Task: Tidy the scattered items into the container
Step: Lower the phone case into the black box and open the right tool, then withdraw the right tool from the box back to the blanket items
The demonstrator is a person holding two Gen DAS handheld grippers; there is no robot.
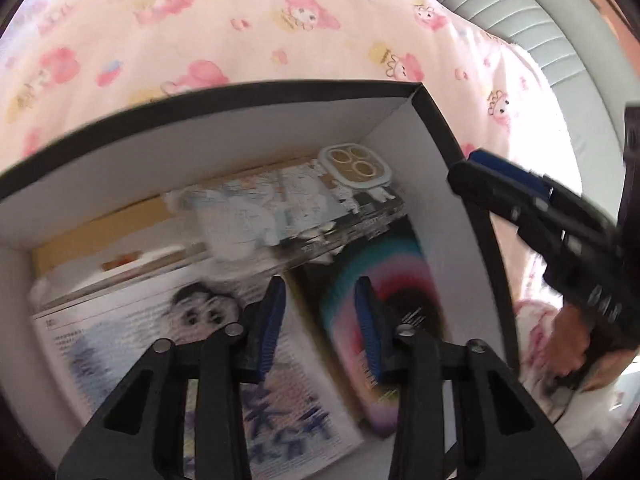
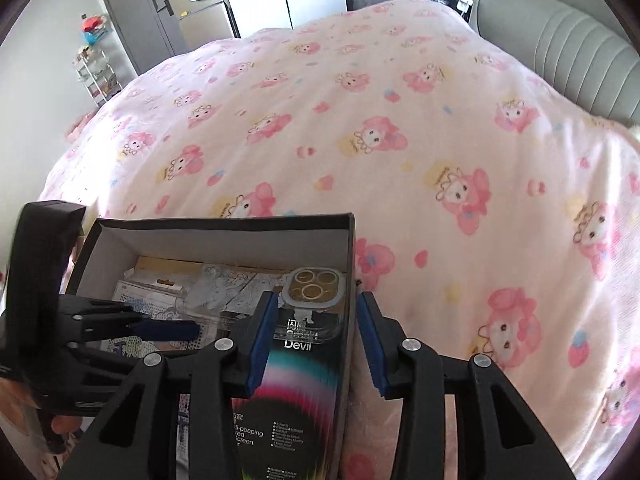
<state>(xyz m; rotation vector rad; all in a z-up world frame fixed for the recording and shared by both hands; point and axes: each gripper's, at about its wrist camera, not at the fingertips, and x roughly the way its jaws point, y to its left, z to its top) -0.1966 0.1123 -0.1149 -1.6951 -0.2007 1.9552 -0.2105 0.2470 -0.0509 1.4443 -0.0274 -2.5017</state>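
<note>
Sitting on the pink cartoon-print bedspread (image 2: 400, 120), the black cardboard box (image 2: 224, 222) with white inner walls holds the tidied items. Lying inside it are a clear phone case (image 1: 300, 208) with a gold-ringed camera cutout, a black screen-protector package (image 2: 296, 376) with a rainbow arc printed on it, a white printed packet (image 1: 132, 344) bearing blue characters, and a flat yellowish card (image 1: 96, 232) against the far wall.

In the left wrist view the left gripper (image 1: 320, 324) hangs over the box's interior, its blue-padded fingers (image 1: 272, 320) partly spread with nothing between them; the white packet lies under its left finger and the rainbow package under its right one, with the phone case just ahead of the tips. Whether the pads touch the contents cannot be told, as this view is blurred.

In the right wrist view the right gripper (image 2: 316, 336) straddles the box's right wall: its left finger is over the rainbow package inside, its right finger is outside above the bedspread. Its jaws stand partly apart and press on nothing. The phone case's camera cutout sits just beyond its left fingertip.

Each gripper shows in the other's view, with a hand (image 1: 568, 344) on the right one's handle. A grey padded headboard (image 2: 568, 52) lies well beyond to the right, and a grey wardrobe (image 2: 132, 12) stands far ahead to the left.
</note>
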